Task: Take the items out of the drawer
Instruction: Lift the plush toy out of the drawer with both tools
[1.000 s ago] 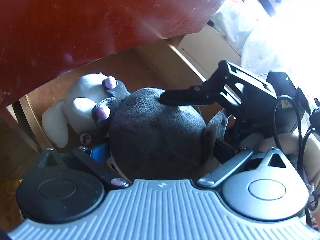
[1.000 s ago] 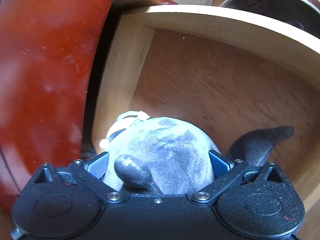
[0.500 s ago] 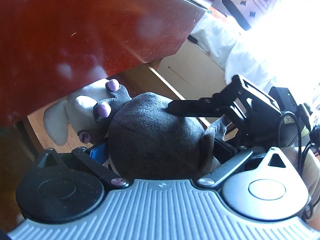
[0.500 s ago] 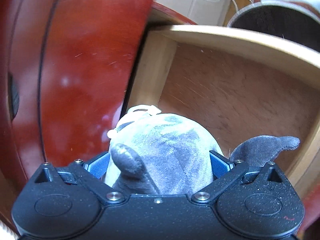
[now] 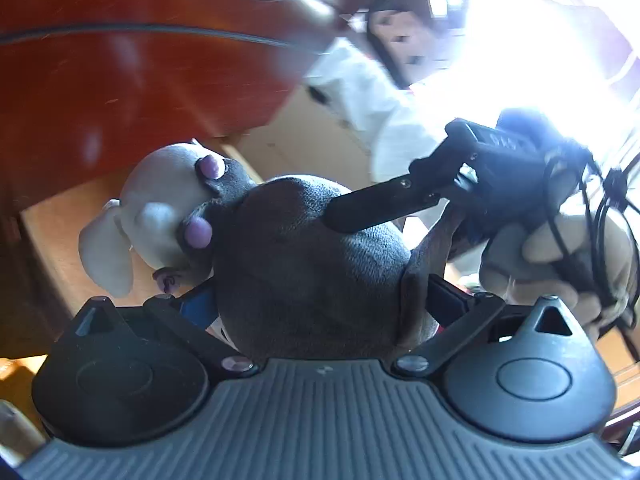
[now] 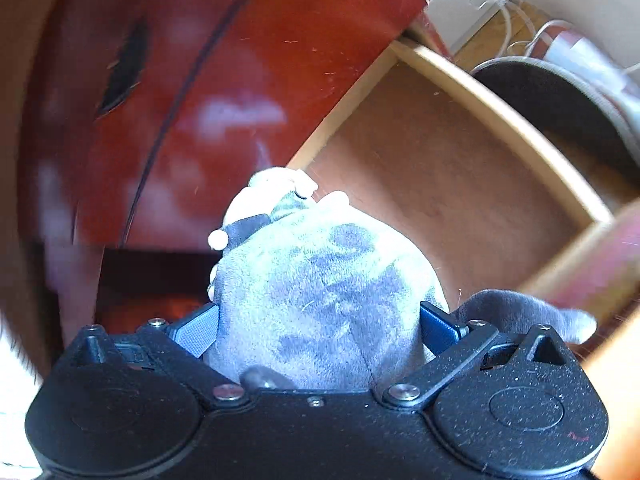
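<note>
Left gripper fingers clamp the grey plush toy; right gripper fingers clamp it too, from the right side. Toy held above the open wooden drawer, near the red cabinet front. Gloved hand grips the right tool.

A grey plush toy with a pale cream head, floppy ear and lilac knobs is held above the open wooden drawer, its rounded body squeezed on both sides; the drawer's brown floor lies bare beside the red-brown cabinet front.
</note>
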